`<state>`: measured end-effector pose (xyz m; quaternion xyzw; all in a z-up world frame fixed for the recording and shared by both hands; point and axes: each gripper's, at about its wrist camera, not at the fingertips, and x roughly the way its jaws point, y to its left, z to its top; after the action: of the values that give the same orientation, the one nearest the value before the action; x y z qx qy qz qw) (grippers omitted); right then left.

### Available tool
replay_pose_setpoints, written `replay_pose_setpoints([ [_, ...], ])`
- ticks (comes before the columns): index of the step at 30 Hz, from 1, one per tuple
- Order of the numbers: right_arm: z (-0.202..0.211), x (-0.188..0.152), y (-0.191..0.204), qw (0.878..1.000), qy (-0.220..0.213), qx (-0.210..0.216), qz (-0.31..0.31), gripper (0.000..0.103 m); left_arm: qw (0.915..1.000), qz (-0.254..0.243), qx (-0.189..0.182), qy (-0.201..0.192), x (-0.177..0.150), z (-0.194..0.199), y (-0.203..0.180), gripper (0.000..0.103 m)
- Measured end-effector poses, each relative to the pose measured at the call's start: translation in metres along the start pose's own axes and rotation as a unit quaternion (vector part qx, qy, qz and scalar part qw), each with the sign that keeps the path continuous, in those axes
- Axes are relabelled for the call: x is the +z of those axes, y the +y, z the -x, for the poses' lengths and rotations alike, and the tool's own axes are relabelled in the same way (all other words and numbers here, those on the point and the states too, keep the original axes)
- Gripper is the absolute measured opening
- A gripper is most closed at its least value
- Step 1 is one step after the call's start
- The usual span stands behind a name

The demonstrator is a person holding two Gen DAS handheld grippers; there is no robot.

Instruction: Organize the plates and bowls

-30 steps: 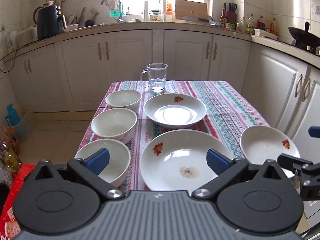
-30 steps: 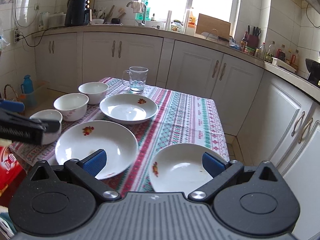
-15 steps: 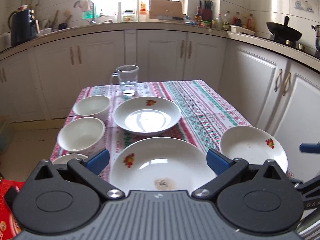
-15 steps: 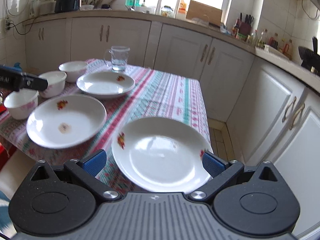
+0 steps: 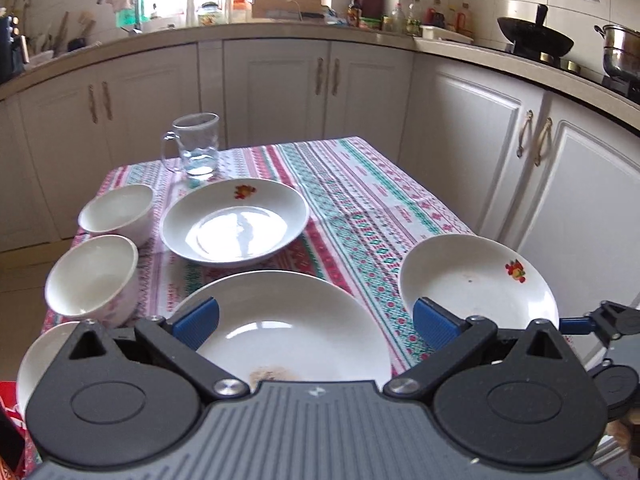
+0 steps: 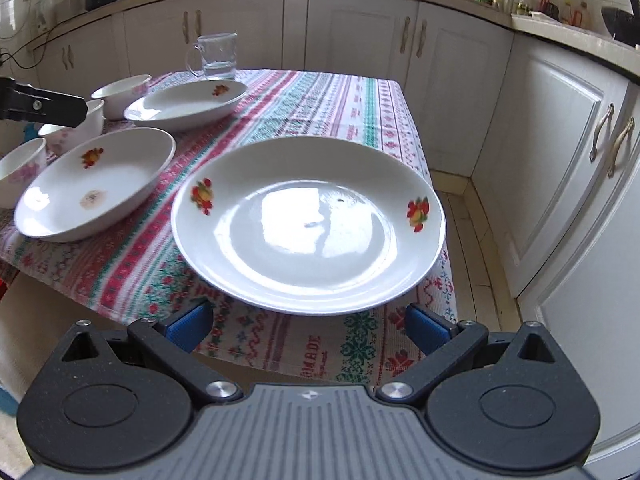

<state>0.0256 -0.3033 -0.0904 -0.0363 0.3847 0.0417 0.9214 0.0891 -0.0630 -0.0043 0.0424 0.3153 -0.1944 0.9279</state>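
Observation:
Three white plates with fruit prints lie on the patterned tablecloth [image 5: 360, 184]. The near plate [image 5: 288, 324] sits between the fingers of my open left gripper [image 5: 316, 322]. A far plate [image 5: 236, 220] lies behind it. The right plate [image 6: 308, 220] at the table's front right corner is just beyond my open right gripper [image 6: 308, 328], which hovers at the table edge. Three white bowls stand in a column at the left: far [image 5: 118, 210], middle [image 5: 94, 274], near [image 5: 36, 360], partly hidden by my left gripper. Neither gripper holds anything.
A glass mug [image 5: 194, 146] with a little water stands at the table's far side. White cabinets [image 5: 480, 152] and a cluttered counter [image 5: 280, 28] wrap around behind and to the right. A narrow floor gap [image 6: 468, 216] runs between table and right cabinets.
My right gripper has dropped and closed in on the right plate, which now fills its view. My left gripper has swung right and nearer the near plate.

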Motion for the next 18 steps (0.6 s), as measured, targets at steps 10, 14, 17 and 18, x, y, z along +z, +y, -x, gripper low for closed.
replay_pose_setpoints([
  [10, -0.013, 0.004, -0.010, 1.000, -0.010, 0.019, 0.006, 0.103, 0.9988, -0.004, -0.045, 0.019, 0.010, -0.025, -0.007, 0.102],
  [14, -0.014, 0.002, -0.015, 0.999, -0.024, 0.033, 0.018, 0.103, 0.9974, -0.009, -0.062, 0.036, 0.019, -0.037, -0.014, 0.102],
  [17, -0.012, -0.003, -0.017, 0.998, -0.041, 0.038, 0.019, 0.103, 0.9960, -0.022, -0.071, 0.050, 0.025, -0.047, -0.021, 0.102],
  [18, -0.012, -0.004, -0.017, 0.998, -0.047, 0.039, 0.019, 0.103, 0.9954, -0.029, -0.072, 0.056, 0.026, -0.051, -0.025, 0.102],
])
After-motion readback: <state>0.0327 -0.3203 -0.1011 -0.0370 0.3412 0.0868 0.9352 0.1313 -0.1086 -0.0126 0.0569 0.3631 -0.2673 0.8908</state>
